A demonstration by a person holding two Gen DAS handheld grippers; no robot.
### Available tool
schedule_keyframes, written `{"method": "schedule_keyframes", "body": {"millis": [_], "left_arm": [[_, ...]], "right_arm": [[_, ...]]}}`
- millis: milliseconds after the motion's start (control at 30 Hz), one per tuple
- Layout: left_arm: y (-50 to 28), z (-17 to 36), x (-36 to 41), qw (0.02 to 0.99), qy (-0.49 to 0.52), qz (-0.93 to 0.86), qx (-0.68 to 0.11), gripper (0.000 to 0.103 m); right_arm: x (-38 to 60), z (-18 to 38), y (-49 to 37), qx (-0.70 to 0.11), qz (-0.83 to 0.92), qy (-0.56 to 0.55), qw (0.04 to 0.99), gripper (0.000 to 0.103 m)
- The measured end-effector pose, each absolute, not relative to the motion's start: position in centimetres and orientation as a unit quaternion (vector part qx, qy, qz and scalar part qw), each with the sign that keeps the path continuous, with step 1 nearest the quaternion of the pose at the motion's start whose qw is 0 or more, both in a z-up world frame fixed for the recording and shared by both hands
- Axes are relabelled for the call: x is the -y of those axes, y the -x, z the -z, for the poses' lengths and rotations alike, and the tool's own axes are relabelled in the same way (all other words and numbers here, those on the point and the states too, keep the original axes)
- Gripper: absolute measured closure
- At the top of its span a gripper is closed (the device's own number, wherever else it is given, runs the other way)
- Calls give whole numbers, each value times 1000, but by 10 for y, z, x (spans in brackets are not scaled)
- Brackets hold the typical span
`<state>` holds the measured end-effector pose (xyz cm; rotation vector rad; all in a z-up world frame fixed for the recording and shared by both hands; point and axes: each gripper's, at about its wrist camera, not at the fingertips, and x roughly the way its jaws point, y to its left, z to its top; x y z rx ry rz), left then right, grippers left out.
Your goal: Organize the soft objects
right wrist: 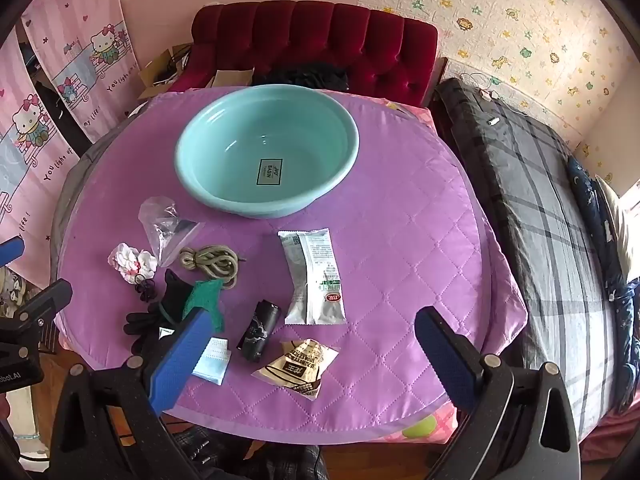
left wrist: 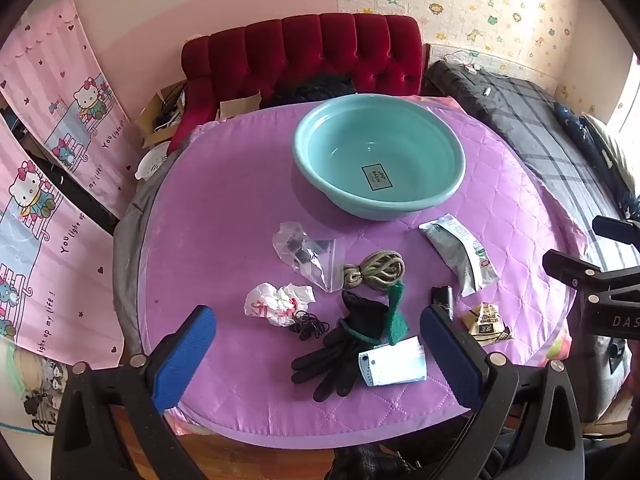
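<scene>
Both the left gripper (left wrist: 318, 344) and right gripper (right wrist: 312, 354) hover spread wide and empty over the purple quilted table (right wrist: 420, 240), where a black glove (left wrist: 332, 356), rope coil (left wrist: 376, 270), crumpled tissue (left wrist: 276, 300) and silver packet (right wrist: 316, 276) lie scattered before the teal basin (right wrist: 266, 160).

A round table with a purple quilted cover (left wrist: 224, 208) carries a teal basin (left wrist: 379, 156), clear bag (left wrist: 308, 254), rope coil (left wrist: 376, 270), crumpled tissue (left wrist: 276, 300), black glove (left wrist: 340, 354), and silver packet (left wrist: 460, 252).
</scene>
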<state>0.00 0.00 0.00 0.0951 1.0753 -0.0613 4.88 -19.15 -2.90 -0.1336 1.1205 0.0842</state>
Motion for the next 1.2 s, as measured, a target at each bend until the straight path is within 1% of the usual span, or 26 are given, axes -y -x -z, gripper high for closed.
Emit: {"method": "schedule_keyframes", "body": {"millis": [367,1200], "left_arm": [[2,-4,-3,859,-46,24,-509,0],[-6,10,-17,853,-49,10,-520,0]], "right_arm": [[192,24,-49,-529,-40,60,846,0],[197,32,-61,-535,-40,56,842,0]]}}
